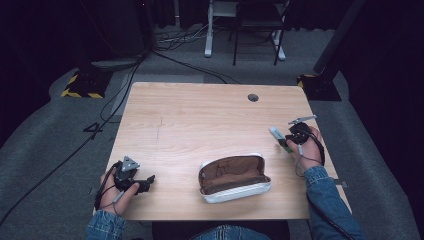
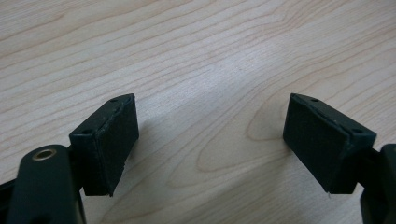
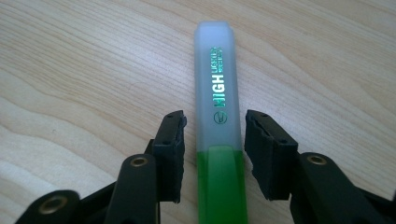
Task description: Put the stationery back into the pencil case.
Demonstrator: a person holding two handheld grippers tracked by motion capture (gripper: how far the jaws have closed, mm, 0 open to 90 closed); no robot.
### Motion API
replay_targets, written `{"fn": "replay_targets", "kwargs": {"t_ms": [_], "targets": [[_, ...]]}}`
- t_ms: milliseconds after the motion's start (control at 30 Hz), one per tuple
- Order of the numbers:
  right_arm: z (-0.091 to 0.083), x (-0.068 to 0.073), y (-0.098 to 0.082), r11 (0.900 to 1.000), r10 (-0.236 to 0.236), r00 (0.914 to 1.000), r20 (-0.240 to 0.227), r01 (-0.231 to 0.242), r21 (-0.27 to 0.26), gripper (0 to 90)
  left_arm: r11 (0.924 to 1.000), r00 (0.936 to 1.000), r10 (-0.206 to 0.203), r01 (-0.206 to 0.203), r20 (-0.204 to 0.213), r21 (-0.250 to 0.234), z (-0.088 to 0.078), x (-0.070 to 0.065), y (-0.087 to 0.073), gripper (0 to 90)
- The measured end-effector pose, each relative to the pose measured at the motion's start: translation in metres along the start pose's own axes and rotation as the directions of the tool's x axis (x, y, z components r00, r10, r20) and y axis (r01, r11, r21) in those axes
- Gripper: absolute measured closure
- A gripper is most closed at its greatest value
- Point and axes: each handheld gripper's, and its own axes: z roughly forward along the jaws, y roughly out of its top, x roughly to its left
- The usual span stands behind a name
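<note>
A green highlighter (image 3: 218, 93) with a frosted white cap lies flat on the wooden table (image 1: 200, 120), near its right edge (image 1: 276, 134). My right gripper (image 3: 215, 119) is open and straddles it, one jaw on each side with narrow gaps to the barrel. In the high view the right gripper (image 1: 286, 141) rests low on the table at the highlighter. My left gripper (image 2: 210, 100) is wide open over bare wood, nothing between its pads (image 2: 112, 140). The left gripper (image 1: 149, 181) sits near the table's front left corner. An unzipped pencil case (image 1: 234, 177), brown inside with a white shell, lies at front centre.
A round cable hole (image 1: 253, 97) sits at the table's far right. Beyond the table stand a chair and desk legs (image 1: 250, 35), and cables (image 1: 115, 95) run across the grey floor. Bare wood spans the middle and far half of the table.
</note>
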Motion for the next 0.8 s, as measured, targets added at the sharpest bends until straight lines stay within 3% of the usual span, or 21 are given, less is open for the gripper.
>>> {"fn": "replay_targets", "kwargs": {"t_ms": [200,800], "targets": [[0.0059,-0.001,0.0004,1.0,-0.01,0.9999,0.012,0.01,0.006,66.4,0.9998,0.9999,0.011,-0.011,-0.001,-0.016,0.0012,0.0008,-0.0017,16.7],[0.0001,0.0009,0.0007,1.0,-0.011,0.9999,0.01,0.011,-0.001,66.9,0.9998,1.0,0.005,-0.005,-0.004,-0.018,0.002,0.0008,-0.0018,15.5]]}}
